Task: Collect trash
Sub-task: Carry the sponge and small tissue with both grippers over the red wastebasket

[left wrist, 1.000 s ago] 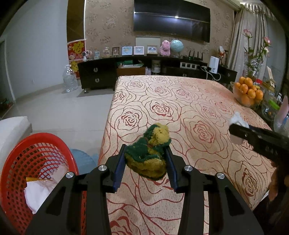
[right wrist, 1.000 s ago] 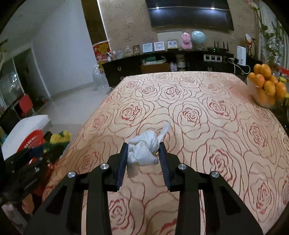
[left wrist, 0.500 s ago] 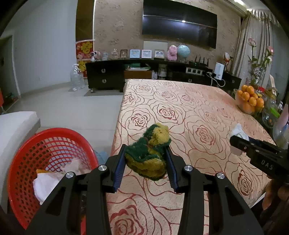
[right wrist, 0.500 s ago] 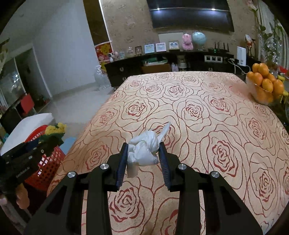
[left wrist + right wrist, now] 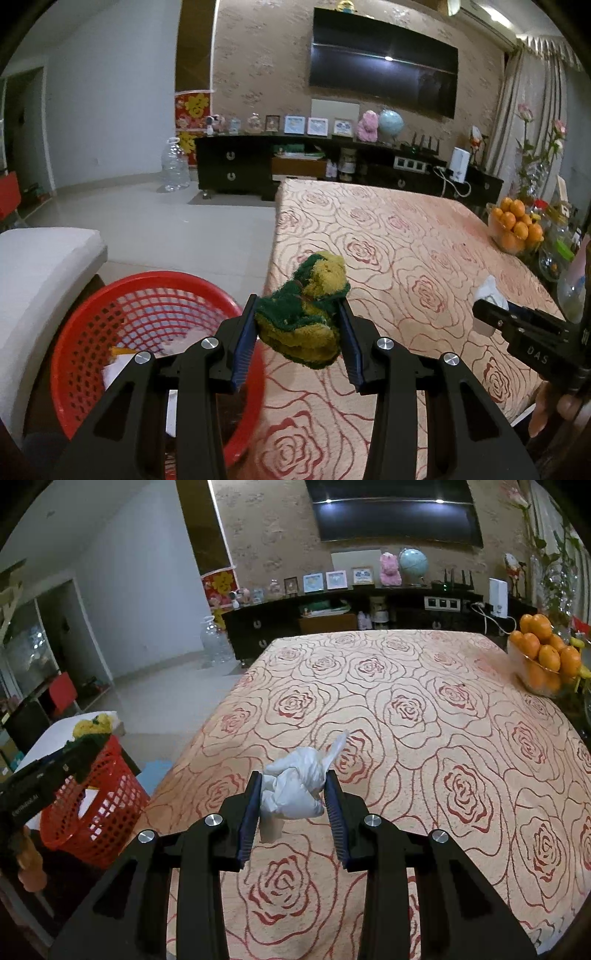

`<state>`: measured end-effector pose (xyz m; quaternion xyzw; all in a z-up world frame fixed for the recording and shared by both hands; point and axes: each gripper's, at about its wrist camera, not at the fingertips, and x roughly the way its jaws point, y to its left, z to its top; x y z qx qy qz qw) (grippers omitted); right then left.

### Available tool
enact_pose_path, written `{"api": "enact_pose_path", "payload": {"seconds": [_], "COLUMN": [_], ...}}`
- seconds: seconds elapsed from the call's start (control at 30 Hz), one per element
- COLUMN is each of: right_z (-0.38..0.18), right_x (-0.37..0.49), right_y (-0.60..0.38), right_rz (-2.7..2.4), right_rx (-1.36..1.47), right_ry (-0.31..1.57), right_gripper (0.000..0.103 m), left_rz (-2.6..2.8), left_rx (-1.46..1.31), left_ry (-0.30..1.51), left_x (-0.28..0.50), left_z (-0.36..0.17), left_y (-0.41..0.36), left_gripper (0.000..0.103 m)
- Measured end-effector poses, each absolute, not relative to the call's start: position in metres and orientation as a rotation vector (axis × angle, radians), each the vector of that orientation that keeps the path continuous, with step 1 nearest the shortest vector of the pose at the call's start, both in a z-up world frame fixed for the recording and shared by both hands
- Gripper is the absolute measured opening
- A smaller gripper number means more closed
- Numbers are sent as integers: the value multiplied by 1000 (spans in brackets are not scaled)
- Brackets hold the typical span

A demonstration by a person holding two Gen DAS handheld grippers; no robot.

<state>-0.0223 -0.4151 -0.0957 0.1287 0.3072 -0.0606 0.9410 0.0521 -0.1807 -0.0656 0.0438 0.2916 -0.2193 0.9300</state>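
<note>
My left gripper [image 5: 297, 334] is shut on a green and yellow rag [image 5: 304, 317] and holds it in the air over the table's left edge, beside the rim of the red mesh basket [image 5: 92, 332]. The basket stands on the floor and holds crumpled paper. My right gripper [image 5: 293, 805] is shut on a crumpled white tissue [image 5: 295, 788] and holds it above the rose-patterned tablecloth [image 5: 424, 720]. The left gripper with the rag [image 5: 90, 727] and the basket [image 5: 107, 805] also show in the right wrist view, at the left.
A glass bowl of oranges [image 5: 543, 664] stands at the table's right edge, with vases and jars beside it. A white seat cushion [image 5: 33, 280] lies left of the basket. A dark sideboard [image 5: 332, 170] and a water jug [image 5: 175, 166] stand at the far wall.
My left gripper has moved left with the rag, from over the table to its left edge by the basket. My right gripper has kept its hold on the tissue and shifted slightly left.
</note>
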Motion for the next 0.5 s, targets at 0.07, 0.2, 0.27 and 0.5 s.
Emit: {"api": "enact_pose_path", "payload": {"seconds": [0.07,0.2,0.27,0.5], "right_z": [-93,-89,-88,-78], "right_x": [-22,-15,-9,9], "right_y": [-410,-398,-387,-339], "right_rz": [-114,-84,-58,46], "right_rx": [259,255,251,202], "right_ry": [625,630,637,651], "right_gripper": [34,34,34,34], "left_rz": [-433,-383,-360,-260], "left_rx": [84,65,59,46], "left_ry": [591,586,588,588], "left_x": [52,53,55,65], "left_z": [-61,-56,-56,-56], "left_y": [-173,-150,-141,-100], "left_gripper": [39,39,39,39]}}
